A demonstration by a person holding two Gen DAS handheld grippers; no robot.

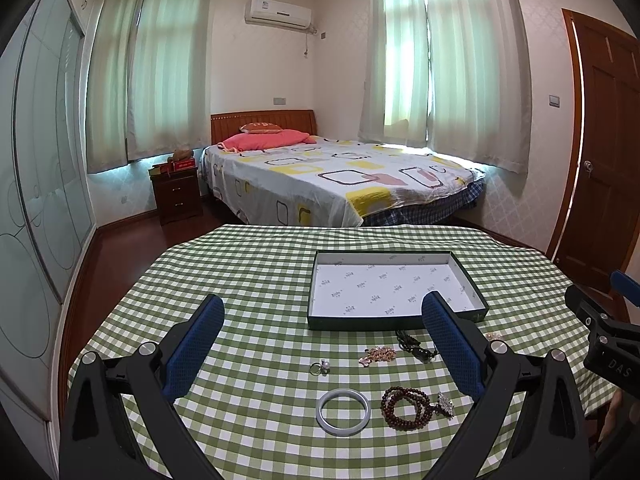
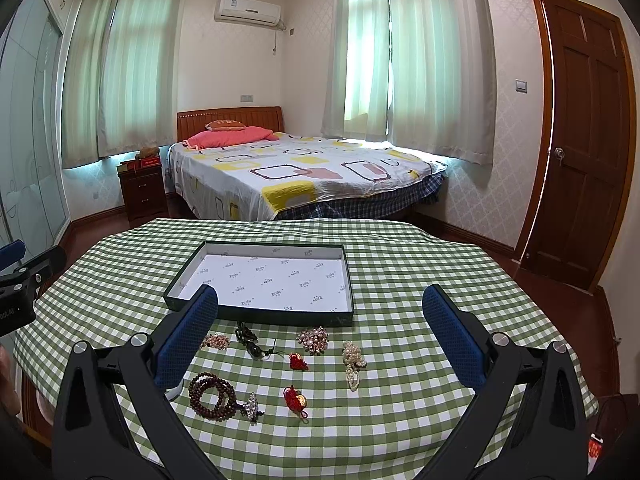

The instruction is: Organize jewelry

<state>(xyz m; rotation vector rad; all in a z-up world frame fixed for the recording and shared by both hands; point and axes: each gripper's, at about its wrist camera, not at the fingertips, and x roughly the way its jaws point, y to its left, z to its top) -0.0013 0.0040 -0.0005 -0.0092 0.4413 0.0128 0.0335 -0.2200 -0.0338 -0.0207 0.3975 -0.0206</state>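
Observation:
A shallow dark-green box (image 1: 316, 280) (image 2: 352, 280) with a white printed lining stands empty on the green checked tablecloth. Before it lie loose jewelry pieces: a pale jade bangle (image 1: 343, 411), a brown bead bracelet with a crystal charm (image 1: 404, 407) (image 2: 212, 396), a pearl ring (image 1: 320, 367), a pink-gold piece (image 1: 378, 354) (image 2: 216, 341), a dark cord pendant (image 1: 416, 346) (image 2: 252, 342), a rhinestone brooch (image 2: 312, 340), a pearl strand (image 2: 353, 362) and two red knot charms (image 2: 298, 361) (image 2: 295, 397). My left gripper (image 1: 324, 312) and right gripper (image 2: 320, 300) are both open, empty, above the near jewelry.
The table (image 2: 440, 264) is round, its edge falling off at left, right and back. Behind it stand a bed (image 2: 312, 176), a nightstand (image 2: 144, 192), curtained windows and a wooden door (image 2: 584, 140) at the right. The other gripper shows at each view's side edge.

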